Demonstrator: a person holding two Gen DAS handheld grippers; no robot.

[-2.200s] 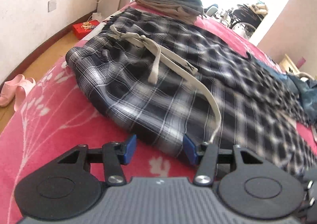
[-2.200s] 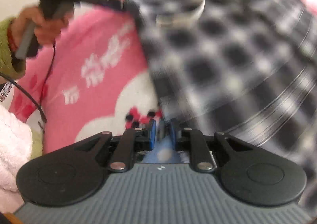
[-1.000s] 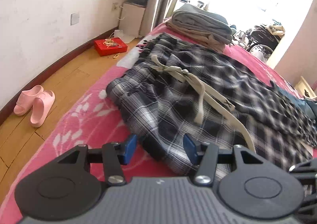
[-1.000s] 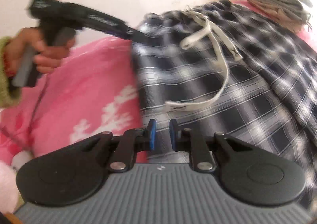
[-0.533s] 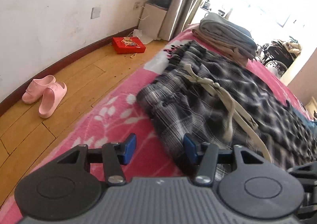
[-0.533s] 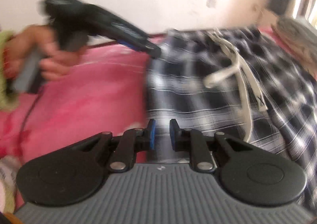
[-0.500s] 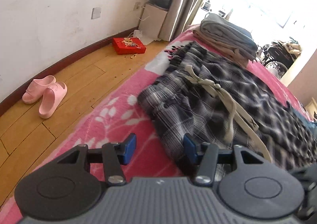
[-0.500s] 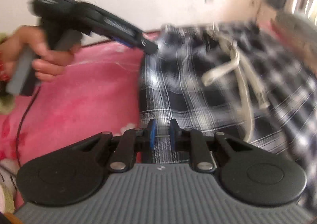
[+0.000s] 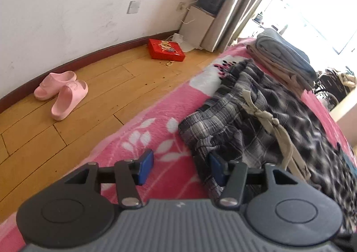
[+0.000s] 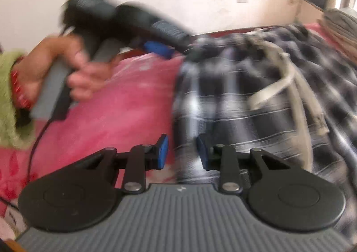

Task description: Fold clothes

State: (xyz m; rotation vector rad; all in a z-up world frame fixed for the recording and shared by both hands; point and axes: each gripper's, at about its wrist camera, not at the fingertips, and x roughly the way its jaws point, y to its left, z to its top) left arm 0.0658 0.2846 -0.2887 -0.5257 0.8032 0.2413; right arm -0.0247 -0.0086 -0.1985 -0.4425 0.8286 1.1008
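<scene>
Plaid trousers (image 9: 256, 127) lie limp on pink blanket (image 9: 142, 133), drawstring (image 9: 274, 127) loose | soft, light, floppy; best pinched at waistband edge | left gripper (image 9: 180, 168) half open, empty, one pad at hem | right gripper (image 10: 181, 151) opening, cloth edge between jaws, unpressed | red box (image 9: 166, 49) on floor, contents unclear.

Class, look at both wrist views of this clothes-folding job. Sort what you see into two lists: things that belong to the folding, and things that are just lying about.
Part of the job:
plaid trousers with their cream drawstring
folded clothes pile
pink blanket they lie on
left gripper, open
right gripper, jaws opening, plaid edge between them

Just lying about:
pink slippers
red box
</scene>
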